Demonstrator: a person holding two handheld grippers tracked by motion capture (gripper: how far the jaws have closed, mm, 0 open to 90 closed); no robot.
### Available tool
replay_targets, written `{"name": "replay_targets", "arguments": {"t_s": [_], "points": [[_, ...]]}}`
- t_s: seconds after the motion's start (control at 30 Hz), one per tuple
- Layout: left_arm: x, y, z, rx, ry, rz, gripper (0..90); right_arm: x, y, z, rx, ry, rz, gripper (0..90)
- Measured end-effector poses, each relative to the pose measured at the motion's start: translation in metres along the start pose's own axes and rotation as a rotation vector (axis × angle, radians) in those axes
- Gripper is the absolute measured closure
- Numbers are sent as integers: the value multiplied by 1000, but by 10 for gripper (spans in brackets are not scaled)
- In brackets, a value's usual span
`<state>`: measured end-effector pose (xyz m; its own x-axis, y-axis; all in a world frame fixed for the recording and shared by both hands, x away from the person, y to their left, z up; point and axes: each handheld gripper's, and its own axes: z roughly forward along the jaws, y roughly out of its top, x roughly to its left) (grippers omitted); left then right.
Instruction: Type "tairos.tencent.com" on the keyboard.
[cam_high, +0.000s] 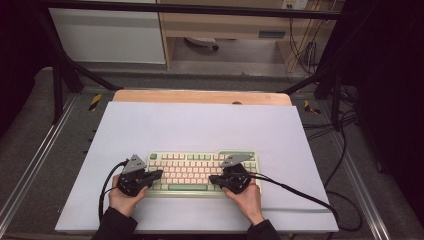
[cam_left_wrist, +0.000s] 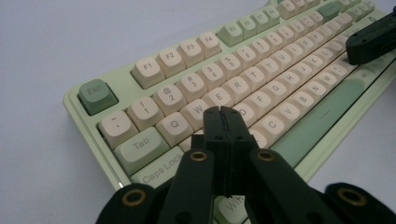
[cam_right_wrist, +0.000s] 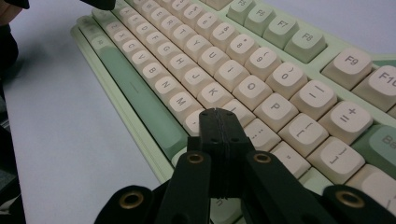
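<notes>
A pale lilac sheet (cam_high: 200, 125) covers the table, with a wooden edge (cam_high: 200, 96) showing at its far side and dark framing and cables around it. Nearest the person, both hands come in from the bottom. The left gripper (cam_left_wrist: 223, 111) has its jaws pressed together with nothing between them, poised over the left letter keys around S and D. The right gripper (cam_right_wrist: 215, 112) is likewise closed and empty, over the keys near L. Under both lies the keyboard (cam_high: 200, 172), mint-green case with cream keycaps, flat on the near half of the sheet. It looks rigid and moderately heavy, unlikely to slide when a key is poked. The keycaps look smooth and slightly dished; I'd press each squarely on its centre. To move it, grasp the short case ends.
</notes>
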<state>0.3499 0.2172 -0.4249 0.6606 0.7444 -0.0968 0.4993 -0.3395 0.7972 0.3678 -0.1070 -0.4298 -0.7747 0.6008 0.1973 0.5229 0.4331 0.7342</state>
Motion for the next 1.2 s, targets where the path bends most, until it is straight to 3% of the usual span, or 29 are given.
{"name": "replay_targets", "arguments": {"t_s": [0.5,0.83,1.2], "points": [[-1,-1,1,1,-1,-1,900,0,-1,0,6,-7,-11,900],[-1,0,0,-2,-5,3,900,-2,4,-16,-20,-29,-25,900],[-4,3,0,-3,-9,16,900,-11,1,-28,-43,-40,-2,900]]}}
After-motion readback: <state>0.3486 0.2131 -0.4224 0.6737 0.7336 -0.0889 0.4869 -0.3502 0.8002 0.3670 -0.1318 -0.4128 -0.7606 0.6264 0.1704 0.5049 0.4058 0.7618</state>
